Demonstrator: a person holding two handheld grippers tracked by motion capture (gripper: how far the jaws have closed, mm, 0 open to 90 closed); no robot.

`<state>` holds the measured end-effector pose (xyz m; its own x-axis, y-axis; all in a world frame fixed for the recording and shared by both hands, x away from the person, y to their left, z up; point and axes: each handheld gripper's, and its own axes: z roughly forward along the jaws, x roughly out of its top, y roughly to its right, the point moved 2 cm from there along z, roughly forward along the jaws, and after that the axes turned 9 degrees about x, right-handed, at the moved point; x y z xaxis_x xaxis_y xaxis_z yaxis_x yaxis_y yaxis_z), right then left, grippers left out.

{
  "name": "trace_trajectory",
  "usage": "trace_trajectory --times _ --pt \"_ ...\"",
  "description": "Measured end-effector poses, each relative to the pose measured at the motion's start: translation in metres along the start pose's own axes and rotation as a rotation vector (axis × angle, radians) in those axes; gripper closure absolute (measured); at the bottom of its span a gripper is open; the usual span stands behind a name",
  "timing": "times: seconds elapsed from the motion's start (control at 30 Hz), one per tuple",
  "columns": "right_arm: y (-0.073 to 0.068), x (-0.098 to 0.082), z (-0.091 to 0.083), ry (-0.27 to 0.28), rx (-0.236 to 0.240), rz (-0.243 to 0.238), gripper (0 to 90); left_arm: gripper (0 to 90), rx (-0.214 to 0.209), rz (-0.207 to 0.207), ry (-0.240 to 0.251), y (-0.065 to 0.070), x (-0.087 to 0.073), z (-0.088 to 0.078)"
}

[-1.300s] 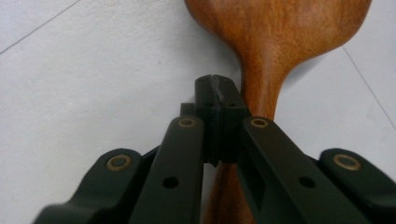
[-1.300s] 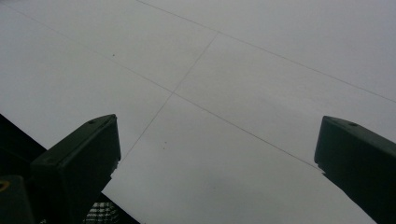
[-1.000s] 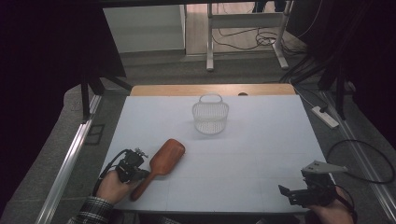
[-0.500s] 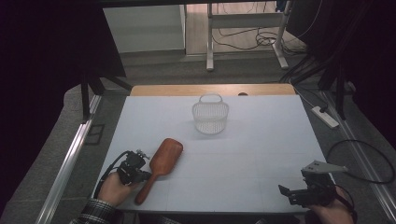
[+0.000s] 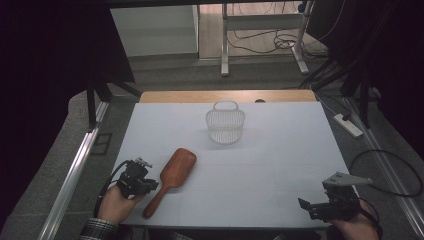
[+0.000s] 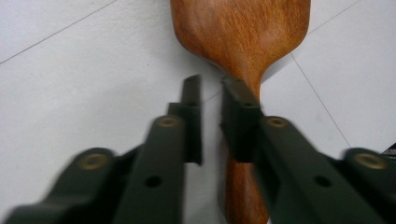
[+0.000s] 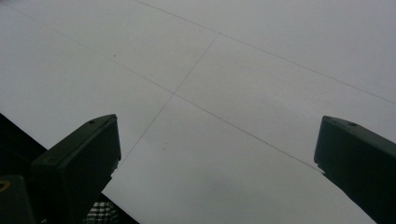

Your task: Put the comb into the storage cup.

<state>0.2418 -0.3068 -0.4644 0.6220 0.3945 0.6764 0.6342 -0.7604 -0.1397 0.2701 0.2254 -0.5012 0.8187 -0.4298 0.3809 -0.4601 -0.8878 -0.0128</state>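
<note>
A brown wooden hairbrush (image 5: 175,172) lies flat on the white table (image 5: 280,165) at the near left, its handle pointing toward the near edge. My left gripper (image 5: 151,185) sits against that handle. In the left gripper view its jaws (image 6: 210,86) have just been opening and stand a narrow gap apart. Bare table shows between them, and the hairbrush (image 6: 238,32) handle runs under the right-hand jaw. My right gripper (image 5: 305,206) rests at the near right corner, its jaws (image 7: 218,119) wide open over bare table.
A white wire basket (image 5: 225,127) with a handle stands upright at the far middle of the table. A wooden strip borders the far edge. Cables trail on the floor to the right.
The left hand has shifted only slightly beside the brush handle. The brush, the basket and the right gripper keep their places.
</note>
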Motion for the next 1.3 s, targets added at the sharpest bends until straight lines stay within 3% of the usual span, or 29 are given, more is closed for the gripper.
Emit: trace_trajectory --times 0.03,0.1,0.17,0.47,0.77,1.0,1.3 --pt "0.000 0.000 0.000 0.001 0.001 0.001 0.5 69.5 0.002 -0.005 0.002 0.000 0.000 -0.001" --pt "0.000 0.000 0.000 0.001 0.000 0.001 0.4 53.8 0.014 -0.009 0.015 0.001 0.001 -0.005" --pt "0.000 0.000 0.000 0.002 0.000 0.001 0.5 50.6 0.019 -0.015 0.026 0.001 0.001 -0.007" --pt "0.000 0.000 0.000 0.002 -0.001 -0.004 0.4 12.8 0.018 -0.007 0.036 0.009 0.002 -0.010" --pt "0.000 0.000 0.000 0.001 0.002 -0.007 0.4 0.5 0.031 0.031 0.054 0.019 0.006 -0.011" --pt "0.000 0.000 0.000 0.003 0.006 -0.010 0.3 0.0 0.039 0.028 0.052 0.021 0.007 -0.008" --pt "-0.001 0.000 0.000 0.001 0.006 -0.015 0.2 0.0 0.059 0.020 0.034 0.017 0.001 0.008"
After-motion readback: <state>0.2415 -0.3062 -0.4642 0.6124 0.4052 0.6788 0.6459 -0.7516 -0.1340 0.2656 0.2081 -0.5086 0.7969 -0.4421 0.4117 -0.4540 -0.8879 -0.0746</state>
